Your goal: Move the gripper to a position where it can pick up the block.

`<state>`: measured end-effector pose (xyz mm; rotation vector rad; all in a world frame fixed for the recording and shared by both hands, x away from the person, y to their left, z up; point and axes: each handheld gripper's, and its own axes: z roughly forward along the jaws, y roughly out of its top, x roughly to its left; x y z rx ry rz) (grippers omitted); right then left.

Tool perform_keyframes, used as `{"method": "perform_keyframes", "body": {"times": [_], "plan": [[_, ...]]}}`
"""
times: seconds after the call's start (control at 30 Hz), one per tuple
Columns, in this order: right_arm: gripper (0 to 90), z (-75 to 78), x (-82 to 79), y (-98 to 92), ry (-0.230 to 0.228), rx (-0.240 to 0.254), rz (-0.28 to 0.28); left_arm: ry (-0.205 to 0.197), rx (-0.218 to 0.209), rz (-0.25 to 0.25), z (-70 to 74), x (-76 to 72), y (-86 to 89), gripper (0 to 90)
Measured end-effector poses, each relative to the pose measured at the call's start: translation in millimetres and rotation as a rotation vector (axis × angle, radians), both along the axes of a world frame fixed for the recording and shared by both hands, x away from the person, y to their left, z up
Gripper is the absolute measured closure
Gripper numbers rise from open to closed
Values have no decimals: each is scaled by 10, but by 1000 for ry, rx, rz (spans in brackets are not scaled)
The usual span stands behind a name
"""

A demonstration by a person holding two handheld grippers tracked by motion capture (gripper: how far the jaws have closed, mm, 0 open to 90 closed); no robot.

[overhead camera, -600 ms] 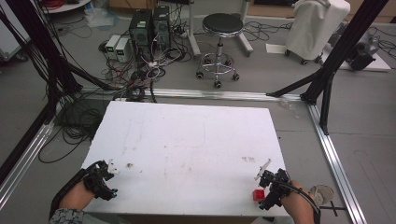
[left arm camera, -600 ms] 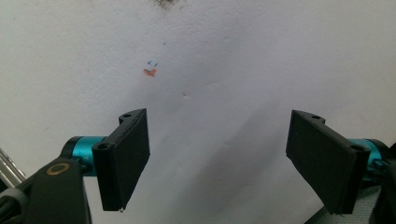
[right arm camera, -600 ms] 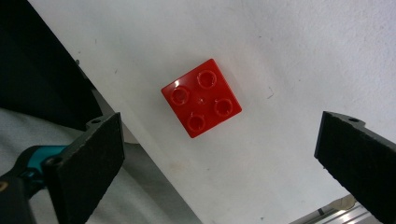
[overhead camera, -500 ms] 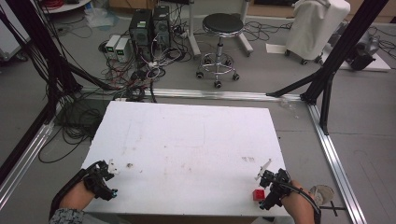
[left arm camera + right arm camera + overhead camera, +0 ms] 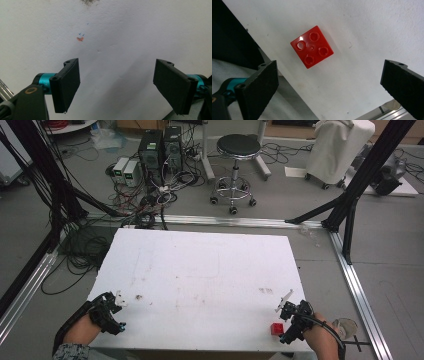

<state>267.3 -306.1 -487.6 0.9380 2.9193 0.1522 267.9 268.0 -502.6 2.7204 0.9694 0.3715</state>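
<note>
A small red brick (image 5: 276, 328) with four studs lies on the white table (image 5: 200, 280) near its front right corner. In the right gripper view the red brick (image 5: 312, 46) sits ahead of the jaws, close to the table's edge. My right gripper (image 5: 289, 320) hovers just right of the brick, open, with nothing between its jaws (image 5: 329, 82). At the front left corner my left gripper (image 5: 111, 309) is open over bare table (image 5: 117, 85), and a small orange mark (image 5: 80, 39) shows ahead of it.
A round black stool (image 5: 235, 150), computer boxes (image 5: 160, 147) and tangled cables (image 5: 150, 195) stand on the floor beyond the table. Black frame posts (image 5: 360, 175) rise at right and left. Aluminium rails (image 5: 357, 285) run along the floor beside the table.
</note>
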Motion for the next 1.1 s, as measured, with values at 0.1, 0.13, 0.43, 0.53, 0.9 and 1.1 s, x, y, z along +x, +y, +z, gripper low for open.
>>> {"method": "perform_keyframes", "body": {"times": [0.1, 0.13, 0.43, 0.53, 0.9, 1.1], "plan": [[11, 11, 1, -14, -1, 4, -6, -4, -3, 1, 0, -2, -2, 219], [11, 15, 2, -19, 2, 9, -6, -4, -3, 1, 1, -2, -1, 219], [11, 80, -9, -56, -3, 17, 22, -10, -8, 3, 21, -2, 30, 219], [11, 121, -8, -98, 0, 33, 30, -5, -6, 3, 14, -2, 21, 219], [11, 276, 81, -316, 14, 62, 101, -8, -8, 2, 15, -4, 21, 218], [11, 317, 115, -370, 33, 71, 188, -8, -8, 3, 17, -4, 21, 219]]}}
